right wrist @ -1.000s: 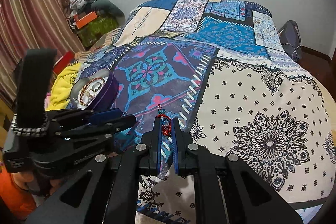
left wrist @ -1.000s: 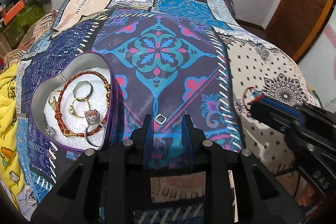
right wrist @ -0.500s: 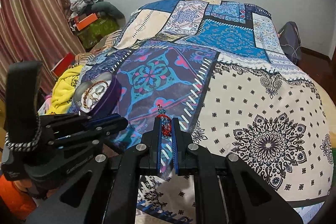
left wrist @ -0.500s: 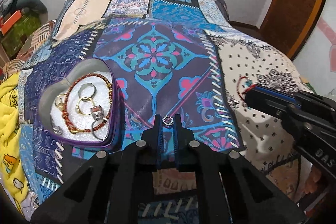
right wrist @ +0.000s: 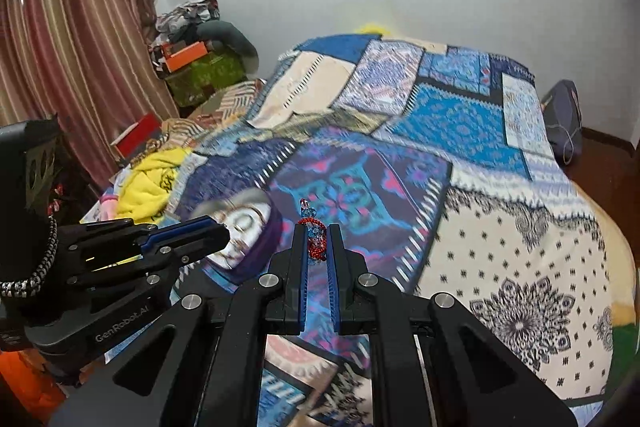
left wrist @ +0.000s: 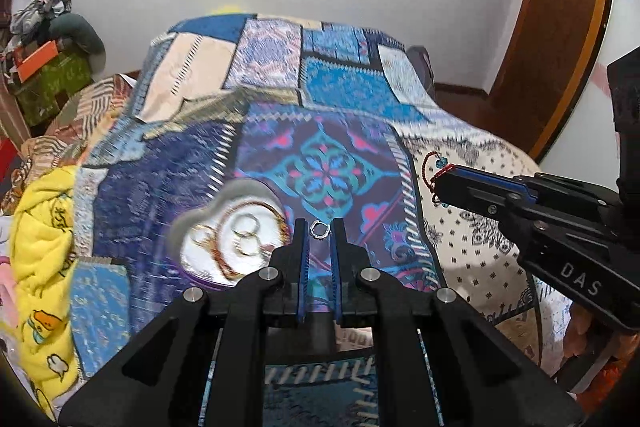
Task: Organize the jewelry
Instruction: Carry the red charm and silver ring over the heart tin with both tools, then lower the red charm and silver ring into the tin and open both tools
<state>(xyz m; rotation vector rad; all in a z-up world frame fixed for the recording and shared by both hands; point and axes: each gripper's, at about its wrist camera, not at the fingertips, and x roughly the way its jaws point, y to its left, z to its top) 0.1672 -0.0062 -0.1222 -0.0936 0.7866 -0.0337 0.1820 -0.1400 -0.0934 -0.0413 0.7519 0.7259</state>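
1. The left gripper is pinched on a small silver ring, which sits at the very tips of its blue-lined fingers. The jaws have just been closing, and the ring is between them.
2. The right gripper is clamped on a red beaded bracelet with blue beads at its top; the loop stands up between the tips and juts out beyond them toward 12 o'clock.
3. In the left wrist view, the right gripper comes in from 3 o'clock, with the bracelet's red cord curling off its tip.
4. In the right wrist view, the left gripper reaches in from 9 o'clock, its tip in front of the heart-shaped box.
5. From the left gripper, the heart-shaped box lies at about 9 o'clock on the bed, blurred. It has a purple wall and a white lining, and holds several rings and a red-and-gold bracelet.
6. The bed wears a patchwork cover in blue, purple and cream.
7. A yellow blanket is bunched at the bed's edge, beyond the box at 9 o'clock.
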